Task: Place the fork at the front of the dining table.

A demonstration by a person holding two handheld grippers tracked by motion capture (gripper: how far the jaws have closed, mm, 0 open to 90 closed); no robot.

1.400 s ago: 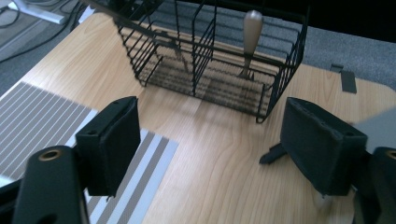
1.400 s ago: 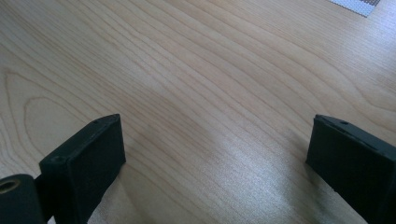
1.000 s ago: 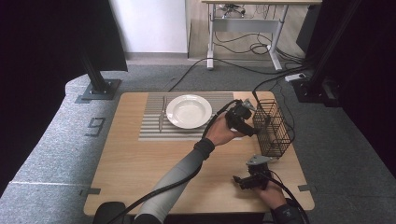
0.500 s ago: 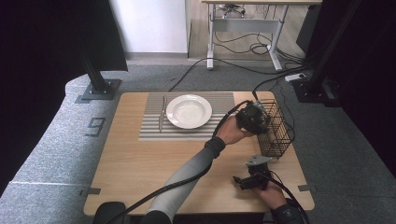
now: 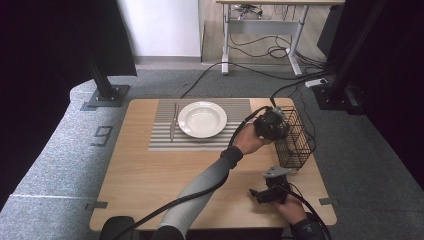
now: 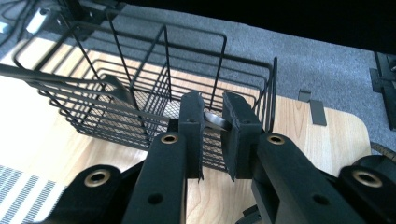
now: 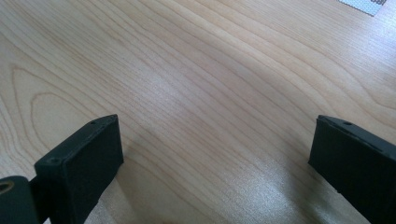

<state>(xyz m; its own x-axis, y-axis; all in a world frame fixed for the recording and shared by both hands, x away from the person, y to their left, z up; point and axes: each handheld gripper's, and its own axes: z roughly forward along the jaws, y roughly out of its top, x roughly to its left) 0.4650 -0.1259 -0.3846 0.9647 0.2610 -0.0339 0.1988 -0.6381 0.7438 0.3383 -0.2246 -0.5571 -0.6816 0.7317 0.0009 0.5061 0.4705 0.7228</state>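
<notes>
My left gripper (image 5: 272, 124) is held at the left rim of a black wire basket (image 5: 295, 145) near the table's right edge. In the left gripper view its jaws (image 6: 212, 105) stand close together over the basket (image 6: 140, 93), shut on a thin silvery metal utensil (image 6: 216, 123). Just a short piece of it shows, so I cannot tell which kind it is. My right gripper (image 5: 267, 192) rests low at the front right of the table, and in the right gripper view it (image 7: 217, 163) is open wide over bare wood (image 7: 210, 93).
A white plate (image 5: 202, 119) sits on a grey striped placemat (image 5: 160, 140) at the back of the table, with a metal utensil (image 5: 172, 122) lying left of it. The wooden table (image 5: 150, 175) has bare wood in front of the mat. Cables trail from both grippers.
My left gripper has moved right, from beside the placemat to the basket's rim. The right gripper has stayed put.
</notes>
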